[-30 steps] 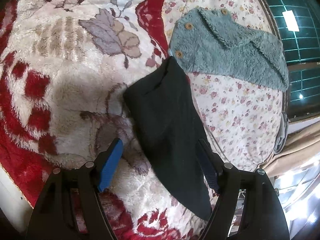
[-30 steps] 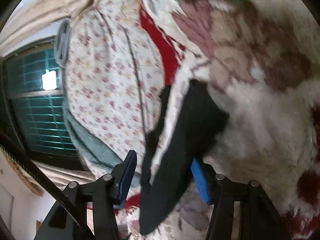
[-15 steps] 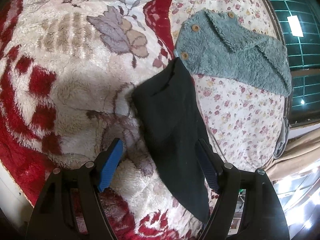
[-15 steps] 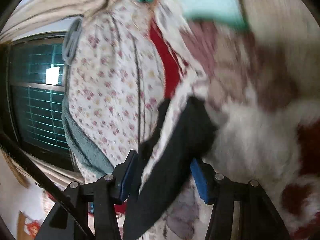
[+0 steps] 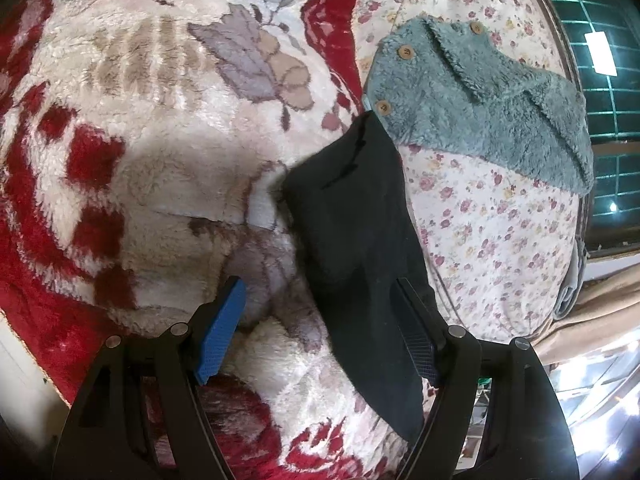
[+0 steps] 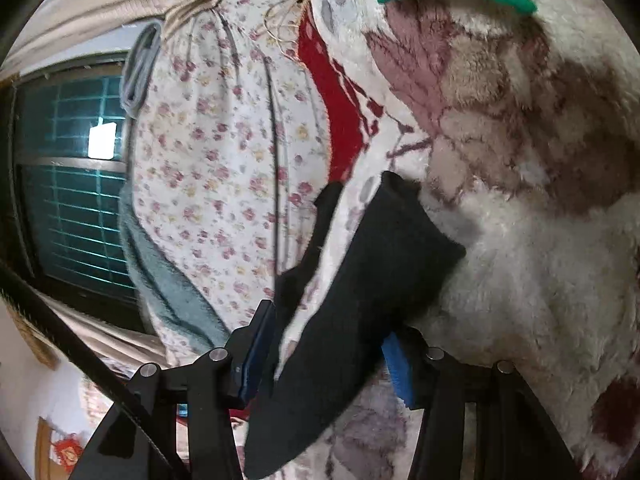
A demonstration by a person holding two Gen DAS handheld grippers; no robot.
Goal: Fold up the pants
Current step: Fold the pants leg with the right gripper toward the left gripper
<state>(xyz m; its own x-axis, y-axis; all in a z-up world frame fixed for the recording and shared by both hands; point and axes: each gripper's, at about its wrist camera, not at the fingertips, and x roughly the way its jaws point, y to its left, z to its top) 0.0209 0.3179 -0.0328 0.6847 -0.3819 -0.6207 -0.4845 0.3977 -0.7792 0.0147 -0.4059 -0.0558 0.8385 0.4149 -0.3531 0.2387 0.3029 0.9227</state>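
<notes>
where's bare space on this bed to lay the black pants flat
The widest free patch is the plush red and cream blanket, left of the black pants. A smaller one is the floral sheet between the pants and the curtain, below the teal fleece top. It is crowded where the top's buttoned corner meets the pants. The right gripper is closing with pants between its jaws.

Black pants lower end hidden
</notes>
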